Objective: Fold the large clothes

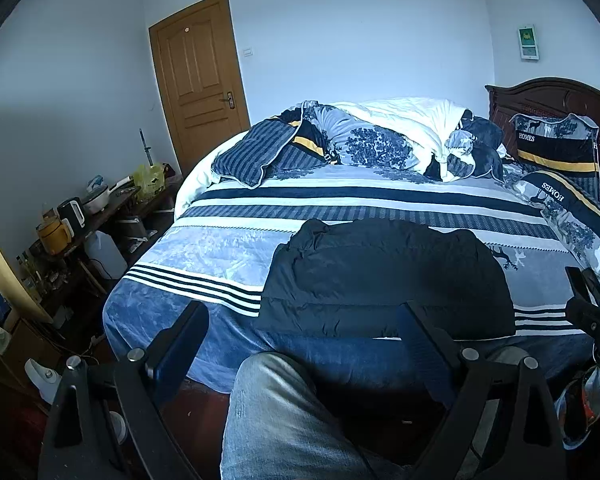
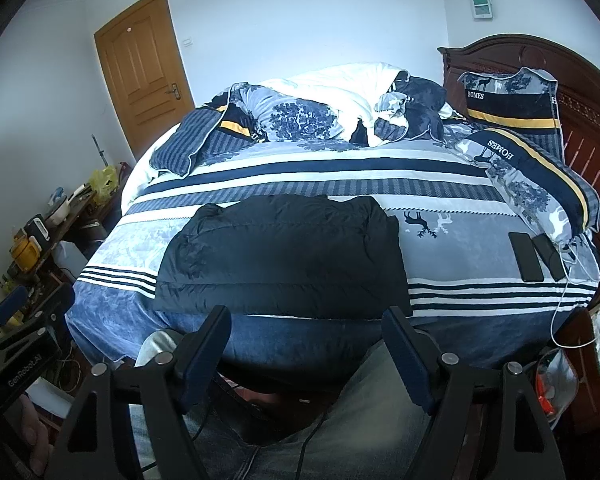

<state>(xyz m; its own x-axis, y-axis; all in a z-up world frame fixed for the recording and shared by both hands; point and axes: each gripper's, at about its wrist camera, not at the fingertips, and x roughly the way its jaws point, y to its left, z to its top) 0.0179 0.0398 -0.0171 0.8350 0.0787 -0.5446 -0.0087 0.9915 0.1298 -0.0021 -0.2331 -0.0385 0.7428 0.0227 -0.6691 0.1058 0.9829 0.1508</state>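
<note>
On the near half of the bed (image 2: pixel 460 216) a black puffer jacket (image 2: pixel 284 256) lies as a compact rectangle, so the folding looks done or nearly so. Both the left gripper (image 1: pixel 304 320) and right gripper (image 2: pixel 306 328) hang near it, jaws wide and empty; any next move calls for pinching a near hem corner.

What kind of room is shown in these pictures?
Most likely a home bedroom: a wide bed with a carved wooden headboard, pillows, a rumpled duvet, and a wooden door.

Before me, a bed (image 2: pixel 260 184) in blue-and-white striped bedding, a rumpled duvet (image 2: pixel 332 96) heaped at its far side. Two pillows (image 2: pixel 512 108) lean by the wooden headboard (image 2: pixel 588 112) — two phones (image 2: pixel 526 257) lie near them. A wooden door (image 1: pixel 198 80) stands shut.
</note>
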